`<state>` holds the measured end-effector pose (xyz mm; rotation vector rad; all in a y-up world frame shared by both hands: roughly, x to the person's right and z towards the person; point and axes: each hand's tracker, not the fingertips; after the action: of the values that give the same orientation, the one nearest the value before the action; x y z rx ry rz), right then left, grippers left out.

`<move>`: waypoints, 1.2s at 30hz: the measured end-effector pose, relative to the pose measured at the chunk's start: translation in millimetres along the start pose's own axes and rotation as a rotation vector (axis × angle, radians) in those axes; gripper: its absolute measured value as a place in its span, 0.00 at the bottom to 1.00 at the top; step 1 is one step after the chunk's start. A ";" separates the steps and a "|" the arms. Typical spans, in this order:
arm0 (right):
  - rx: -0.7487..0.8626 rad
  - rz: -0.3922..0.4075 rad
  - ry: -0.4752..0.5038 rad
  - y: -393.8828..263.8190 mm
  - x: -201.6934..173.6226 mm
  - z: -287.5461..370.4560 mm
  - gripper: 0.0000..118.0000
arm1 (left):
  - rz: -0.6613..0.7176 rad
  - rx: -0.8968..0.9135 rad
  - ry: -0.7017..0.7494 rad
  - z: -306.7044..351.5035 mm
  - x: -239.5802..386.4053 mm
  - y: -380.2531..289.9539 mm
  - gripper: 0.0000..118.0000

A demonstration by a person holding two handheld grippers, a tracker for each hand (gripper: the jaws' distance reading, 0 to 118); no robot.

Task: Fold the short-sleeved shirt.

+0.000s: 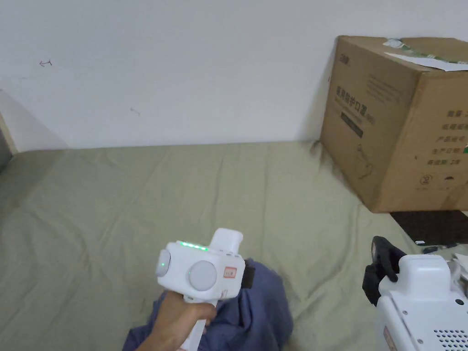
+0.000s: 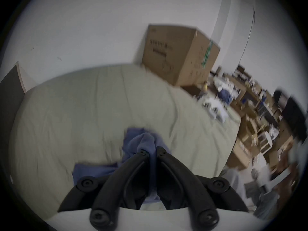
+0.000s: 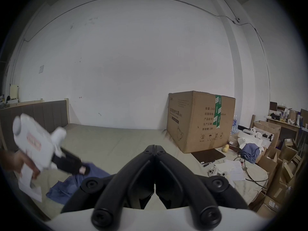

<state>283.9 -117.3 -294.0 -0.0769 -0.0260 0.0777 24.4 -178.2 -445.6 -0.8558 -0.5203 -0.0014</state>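
Left gripper view: left gripper (image 2: 152, 149) pinches the bunched blue shirt (image 2: 141, 141). Right gripper (image 3: 155, 147), jaws together and empty, sits off to the shirt's right, so left's nearer.

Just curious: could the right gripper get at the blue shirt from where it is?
Probably yes: the right gripper, shut and empty, has bare bedsheet between it and the blue shirt.

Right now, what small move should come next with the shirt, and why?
Probably lift the left gripper to shake out the blue shirt: its jaws pinch a fold, and the shirt lies bunched on the green bedsheet. The right gripper is shut on nothing.
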 end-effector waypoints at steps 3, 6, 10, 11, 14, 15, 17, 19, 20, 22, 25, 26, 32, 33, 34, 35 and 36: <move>-0.022 -0.010 -0.003 -7.8 0.7 -2.2 0.00 | -0.022 -0.138 0.076 -40.7 -7.3 -37.7 0.05; -0.042 -0.012 0.005 -13.5 -0.1 -4.2 0.00 | -0.023 -0.267 0.135 -74.8 -16.8 -72.6 0.05; -0.063 -0.007 0.004 -18.7 0.8 -5.3 0.00 | 0.052 -0.232 0.178 -85.5 -22.4 -95.1 0.05; -0.067 -0.006 0.003 -19.2 1.1 -5.3 0.00 | 0.090 -0.206 0.167 -80.5 -23.1 -93.3 0.08; -0.072 -0.008 0.001 -19.4 1.8 -4.8 0.00 | 0.140 -0.194 0.165 -68.1 -26.3 -84.6 0.44; -0.071 -0.011 0.001 -18.5 1.5 -4.5 0.00 | 0.163 -0.176 0.176 -61.4 -28.3 -79.8 0.60; -0.062 -0.019 0.003 -13.6 -0.2 -3.1 0.00 | 0.232 -0.093 0.128 -36.8 -31.7 -68.8 0.88; -0.049 -0.021 0.005 -7.2 -2.8 -2.4 0.00 | 0.274 0.046 0.072 -2.1 -34.2 -56.5 0.90; -0.039 -0.023 0.006 -3.3 -4.2 -1.7 0.00 | 0.276 0.114 0.067 15.6 -34.4 -49.6 0.90; -0.018 -0.028 0.013 4.7 -7.3 -0.5 0.00 | 0.252 0.229 0.096 51.2 -32.4 -37.0 0.90; 0.015 -0.033 0.022 17.5 -12.7 1.4 0.00 | 0.192 0.408 0.173 102.8 -31.5 -24.4 0.90; 0.025 -0.036 0.025 21.7 -14.6 2.1 0.00 | 0.179 0.458 0.205 118.4 -31.7 -21.8 0.90; 0.073 -0.043 0.045 40.1 -27.1 3.9 0.00 | 0.107 0.646 0.375 176.1 -46.1 -26.7 0.89; 0.077 -0.043 0.048 41.8 -28.8 3.8 0.00 | 0.102 0.670 0.404 181.5 -48.0 -29.8 0.88; 0.082 -0.043 0.051 43.7 -31.0 3.9 0.00 | 0.096 0.690 0.433 186.5 -50.0 -33.6 0.87; 0.086 -0.043 0.055 45.0 -33.0 3.9 0.00 | 0.093 0.705 0.447 190.5 -52.7 -38.0 0.79; 0.090 -0.044 0.057 45.7 -34.4 3.7 0.00 | 0.091 0.713 0.445 193.8 -54.7 -41.8 0.65</move>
<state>245.9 -74.2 -294.7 0.0113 0.0330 0.0322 -116.9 -77.5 -335.1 -0.1636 -0.0400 0.0716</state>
